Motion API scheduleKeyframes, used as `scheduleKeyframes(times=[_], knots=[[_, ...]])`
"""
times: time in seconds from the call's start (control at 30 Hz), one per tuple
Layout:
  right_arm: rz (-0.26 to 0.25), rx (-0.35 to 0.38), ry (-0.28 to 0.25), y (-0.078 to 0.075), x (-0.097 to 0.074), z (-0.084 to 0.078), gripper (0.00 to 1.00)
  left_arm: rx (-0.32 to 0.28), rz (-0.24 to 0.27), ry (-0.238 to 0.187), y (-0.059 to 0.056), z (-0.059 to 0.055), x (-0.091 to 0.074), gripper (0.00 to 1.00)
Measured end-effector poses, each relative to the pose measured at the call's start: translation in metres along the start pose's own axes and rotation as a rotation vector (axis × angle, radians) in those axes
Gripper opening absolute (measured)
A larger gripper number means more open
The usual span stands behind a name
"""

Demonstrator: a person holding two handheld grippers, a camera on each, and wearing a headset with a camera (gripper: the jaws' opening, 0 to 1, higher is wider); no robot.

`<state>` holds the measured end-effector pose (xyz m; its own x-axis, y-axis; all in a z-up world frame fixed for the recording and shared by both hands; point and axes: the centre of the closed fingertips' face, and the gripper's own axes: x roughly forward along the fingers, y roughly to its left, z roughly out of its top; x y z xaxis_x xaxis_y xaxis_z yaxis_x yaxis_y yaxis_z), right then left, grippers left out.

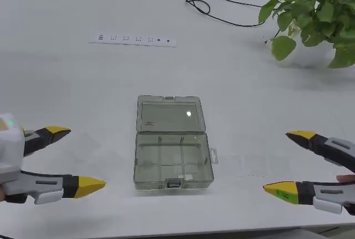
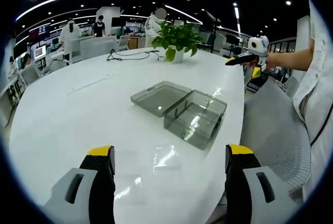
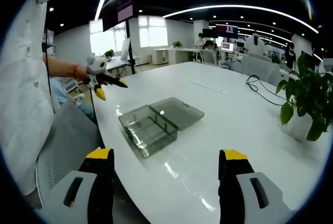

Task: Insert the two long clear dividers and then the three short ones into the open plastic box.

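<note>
The smoky clear plastic box (image 1: 173, 161) lies open in the middle of the white table, its lid (image 1: 169, 114) folded flat behind it. Faint partition lines cross the inside of the base. Thin clear dividers (image 1: 247, 165) lie flat to the right of the box, hard to make out. Another clear piece (image 2: 165, 157) lies on the table left of the box, in front of my left gripper (image 2: 170, 154). My left gripper (image 1: 86, 157) is open and empty, left of the box. Right of the box (image 3: 148, 128), my right gripper (image 1: 276, 161) (image 3: 166, 155) is open and empty too.
A white power strip (image 1: 133, 40) lies at the back of the table. A black cable (image 1: 222, 9) runs toward a potted plant (image 1: 316, 11) at the back right. The table's near edge runs just below both grippers. A mesh chair (image 2: 281, 135) stands by it.
</note>
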<state>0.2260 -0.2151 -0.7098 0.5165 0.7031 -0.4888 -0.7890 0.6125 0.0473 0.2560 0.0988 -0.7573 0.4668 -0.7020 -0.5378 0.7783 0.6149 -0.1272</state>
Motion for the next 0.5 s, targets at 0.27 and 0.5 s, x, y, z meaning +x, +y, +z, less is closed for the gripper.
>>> scheduleKeyframes(times=[0.27,0.5], knots=[[-0.003,0.003,-0.006,0.000,0.000,0.002,0.83,-0.036,0.054,0.062,0.017,-0.016,-0.002,0.81],[-0.003,0.012,-0.008,0.000,0.001,0.000,0.83,-0.069,0.094,0.124,0.031,-0.029,-0.002,0.70]])
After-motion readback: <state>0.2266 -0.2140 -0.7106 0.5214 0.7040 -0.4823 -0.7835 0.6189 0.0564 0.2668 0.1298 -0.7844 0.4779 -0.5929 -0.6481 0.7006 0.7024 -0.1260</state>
